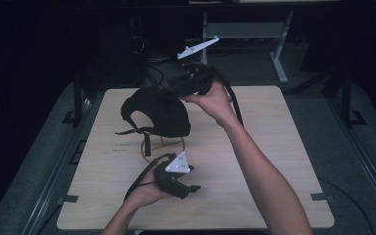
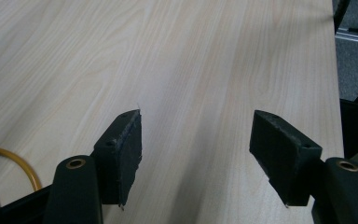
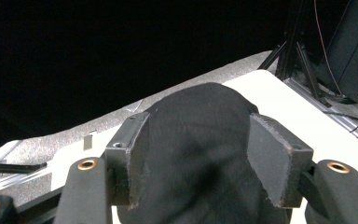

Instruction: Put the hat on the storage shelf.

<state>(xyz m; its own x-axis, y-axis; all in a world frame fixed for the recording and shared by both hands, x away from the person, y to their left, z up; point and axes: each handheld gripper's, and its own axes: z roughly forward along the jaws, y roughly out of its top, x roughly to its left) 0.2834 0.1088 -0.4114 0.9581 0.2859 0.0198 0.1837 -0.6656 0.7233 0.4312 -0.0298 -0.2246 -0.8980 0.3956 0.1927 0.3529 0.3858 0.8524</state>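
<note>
Soft black fabric cap [image 1: 157, 111] with dangling chin straps, domed over a thin yellow wire stand [image 1: 149, 151] at the table's [image 1: 254, 161] middle — likely light, limp, prone to slipping off; best pinched at the crown fold or brim edge. Right gripper [image 1: 176, 88] spread, straddling the crown, pads apparently not pressing. Left gripper [image 2: 196, 156] spread over bare wood, holding nothing. Straps and stand clear from above — crown weave close in the right gripper view.

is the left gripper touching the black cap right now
Apart. In the high view the left gripper sits near the table's front, with bare wood between it and the black cap. The left gripper view shows open jaws over bare wood.
</note>
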